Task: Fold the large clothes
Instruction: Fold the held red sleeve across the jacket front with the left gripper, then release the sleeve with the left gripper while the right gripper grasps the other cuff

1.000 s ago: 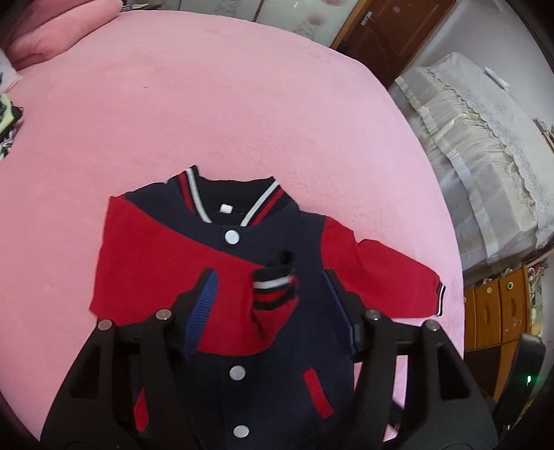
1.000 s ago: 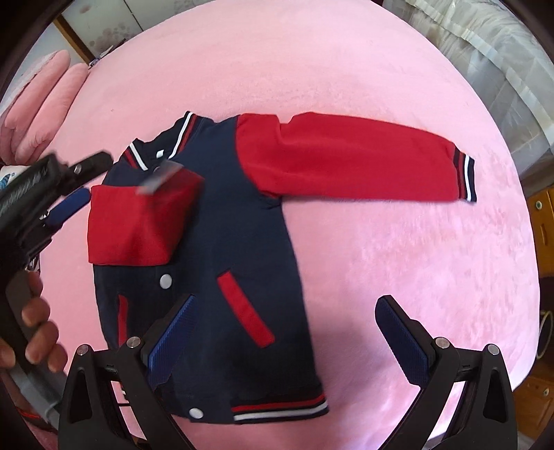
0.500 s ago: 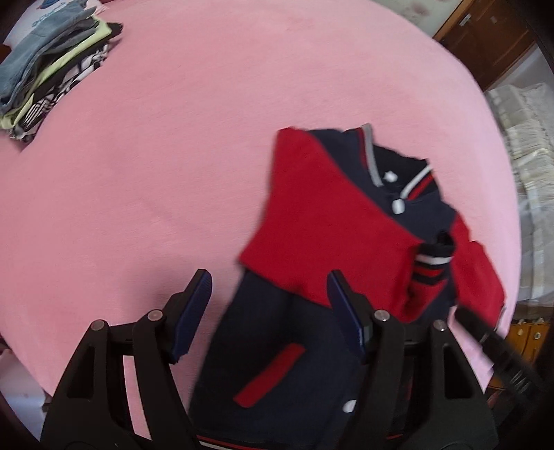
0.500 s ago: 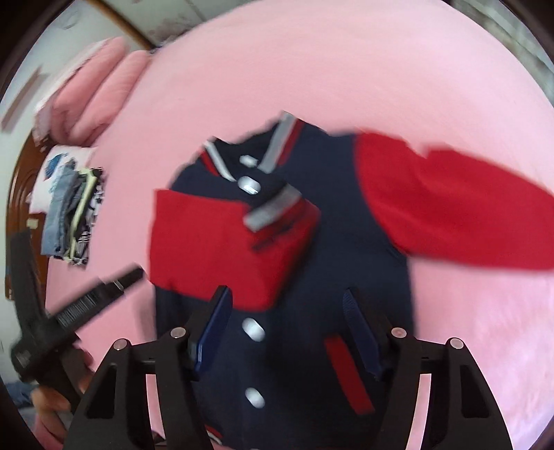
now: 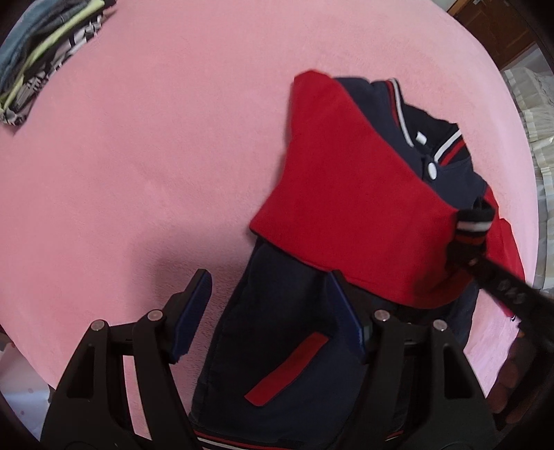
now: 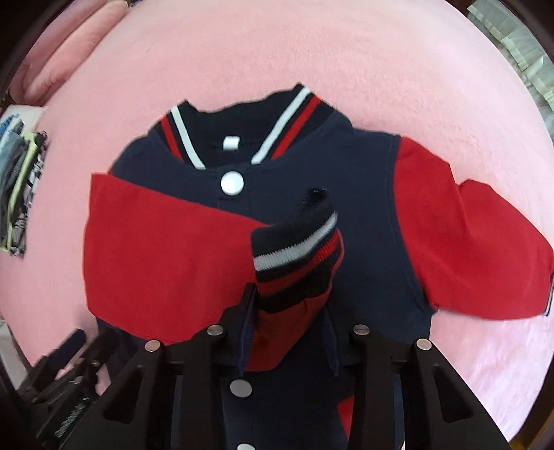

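Note:
A navy jacket (image 6: 367, 194) with red sleeves lies face up on the pink bed (image 5: 155, 173). One red sleeve (image 6: 166, 249) is folded across the chest, and its striped cuff (image 6: 297, 256) stands up. My right gripper (image 6: 289, 332) points down with its jaws closing on the sleeve just below that cuff, pads against the fabric. It also shows in the left wrist view, where the right gripper (image 5: 484, 270) meets the cuff (image 5: 471, 228). The other sleeve (image 6: 477, 249) lies out to the right. My left gripper (image 5: 270, 311) hangs open over the jacket's lower side edge (image 5: 242, 311), holding nothing.
A stack of folded clothes (image 5: 45, 59) lies at the bed's far left corner. Pink pillows (image 6: 69, 45) sit at the head. A white lace-covered piece (image 5: 533, 114) and a wooden door (image 5: 502, 27) stand past the right edge. A hand (image 5: 512, 380) holds the right gripper.
The right gripper moved from the hem, wide open, up to the folded sleeve's cuff and narrowed around it. The left gripper swung away from the cuff to the jacket's lower side edge.

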Tool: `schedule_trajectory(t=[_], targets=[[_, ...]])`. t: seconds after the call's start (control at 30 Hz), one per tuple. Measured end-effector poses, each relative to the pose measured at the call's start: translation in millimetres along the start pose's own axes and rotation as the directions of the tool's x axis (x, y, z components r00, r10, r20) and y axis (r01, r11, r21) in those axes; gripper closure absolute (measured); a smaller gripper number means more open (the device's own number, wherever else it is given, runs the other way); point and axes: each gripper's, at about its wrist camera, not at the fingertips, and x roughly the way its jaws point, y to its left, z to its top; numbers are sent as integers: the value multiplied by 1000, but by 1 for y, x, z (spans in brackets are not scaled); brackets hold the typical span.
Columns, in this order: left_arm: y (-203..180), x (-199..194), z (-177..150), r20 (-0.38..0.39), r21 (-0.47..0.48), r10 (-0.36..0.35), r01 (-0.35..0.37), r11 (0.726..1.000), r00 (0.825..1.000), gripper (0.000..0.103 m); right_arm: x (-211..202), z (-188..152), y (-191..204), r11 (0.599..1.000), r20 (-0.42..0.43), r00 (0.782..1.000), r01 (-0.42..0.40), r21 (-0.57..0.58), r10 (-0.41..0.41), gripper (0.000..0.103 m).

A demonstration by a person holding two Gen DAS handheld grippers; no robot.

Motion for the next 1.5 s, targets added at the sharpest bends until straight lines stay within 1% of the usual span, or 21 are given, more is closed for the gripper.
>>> schedule_trajectory(t=[0.1,0.17,0.23,0.3,0.37,0.43,0.47,0.57,0.63,0.8,0.87,0.9,0.93,1.03,1.13,1.2,1.27,1.3,1.33,1.37,1.5], targets=[[2,8,0,-17,-6,16,-16,1000,1000,37,-21,4,-15,995,116,989,-96,25,93,76],[2,13,1,-19,-7,32,-32,999,999,37,-35,2,-29,983,201,964,-183,25,174,76],[2,17,2,-22,-10,31,-31,999,999,37,-40,-1,-42,976,243,950,-216,44,199,75],[0,23,5,-24,-16,34,-35,999,999,37,-34,-4,-60,971,233,954,-218,98,191,74],[1,27,5,-28,-17,47,-48,999,998,37,-16,-6,-79,968,128,980,-175,179,154,68],[1,28,5,-28,-18,51,-52,998,998,37,-7,-14,-96,956,83,985,-165,244,149,60],[1,28,4,-27,-17,54,-54,998,998,37,-7,-18,-103,948,77,987,-156,277,141,60],[-1,28,1,-24,-7,67,-67,998,997,37,-12,-30,-120,927,102,986,-161,339,134,55],[-6,27,1,-22,-2,77,-77,997,997,37,-15,-35,-128,914,117,984,-168,368,134,48],[-14,25,-2,-1,8,92,-92,996,996,37,-8,-33,-132,894,150,967,-247,374,205,48],[-16,23,-4,17,14,100,-100,995,995,38,-7,-27,-131,901,165,961,-267,341,223,53],[-17,22,-4,21,16,108,-108,994,994,38,-6,-24,-124,906,169,957,-278,319,234,70],[-18,21,-4,19,15,108,-109,994,994,39,-8,-26,-128,909,171,956,-281,308,238,80],[-24,17,-3,18,22,108,-108,994,994,47,-10,-27,-126,921,150,963,-259,290,223,88],[-27,13,-4,18,29,127,-127,991,992,49,-13,-28,-134,904,171,955,-284,319,240,89],[-31,10,-6,22,32,125,-126,991,992,53,-15,-33,-142,896,165,960,-273,350,228,89],[-35,6,-9,15,35,127,-127,991,992,53,-15,-37,-144,927,132,980,-186,326,151,87],[-37,4,-11,2,31,137,-137,990,991,53,-15,-38,-145,932,122,982,-175,319,142,80],[-46,1,-11,-6,29,140,-140,990,990,53,-14,-40,-147,929,120,981,-181,323,150,68],[-50,-3,-14,-8,26,132,-132,991,991,53,-15,-44,-152,916,129,977,-204,345,168,63],[-72,-27,-30,23,47,101,-102,994,995,53,-23,-59,-177,875,178,970,-226,428,164,60]])
